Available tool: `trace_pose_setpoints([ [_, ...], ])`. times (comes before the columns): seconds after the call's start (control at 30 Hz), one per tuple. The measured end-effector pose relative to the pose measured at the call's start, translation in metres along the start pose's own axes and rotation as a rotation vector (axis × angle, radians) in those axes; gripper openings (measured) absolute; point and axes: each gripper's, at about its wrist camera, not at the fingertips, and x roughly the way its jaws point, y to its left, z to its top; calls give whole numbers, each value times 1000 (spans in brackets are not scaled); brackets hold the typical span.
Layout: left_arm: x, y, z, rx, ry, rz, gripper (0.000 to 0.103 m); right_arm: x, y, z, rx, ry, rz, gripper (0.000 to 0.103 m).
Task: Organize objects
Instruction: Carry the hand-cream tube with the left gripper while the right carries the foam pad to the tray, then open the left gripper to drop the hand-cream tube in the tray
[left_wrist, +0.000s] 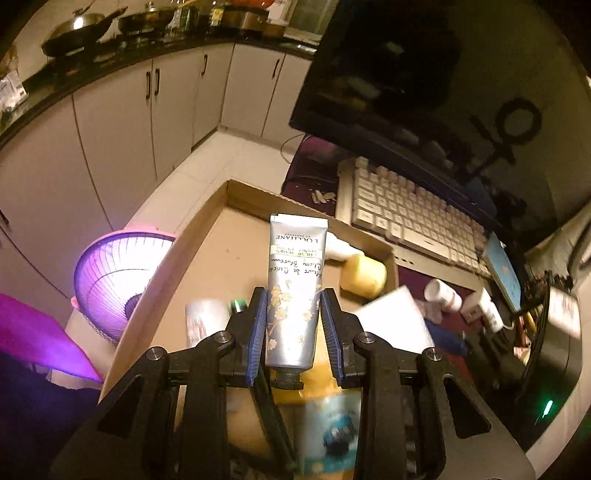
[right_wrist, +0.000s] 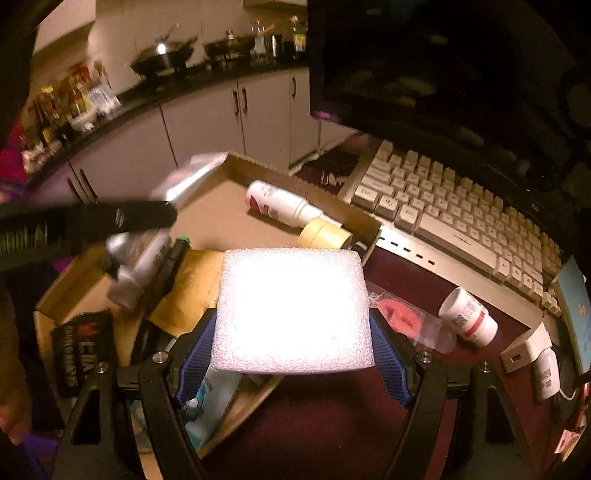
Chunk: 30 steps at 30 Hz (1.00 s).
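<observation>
Left tool pinching hand-cream tube low on its body, crimped end jutting ahead over cardboard box. Slick tube w/ a shallow bite could pivot or slide out. Right tool spread wide, clamped on white foam block, box just ahead-left. Foam hides what's below; risk of dropping it blind onto tape roll or clipping the box wall.

A white keyboard sits under a dark screen. Pans stand on the black counter. A pink fan is on the floor.
</observation>
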Motion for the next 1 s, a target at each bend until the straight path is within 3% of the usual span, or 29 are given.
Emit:
trace_pose_setpoints([
  [0.23, 29, 11, 11, -41, 58, 38, 29, 12, 13, 3, -44, -13, -75, 78],
  [0.8, 74, 12, 31, -34, 153, 143, 29, 19, 21, 5, -109, 6, -73, 80],
  [1.0, 72, 19, 29, -57, 152, 108, 29, 19, 18, 5, -100, 4, -61, 80],
])
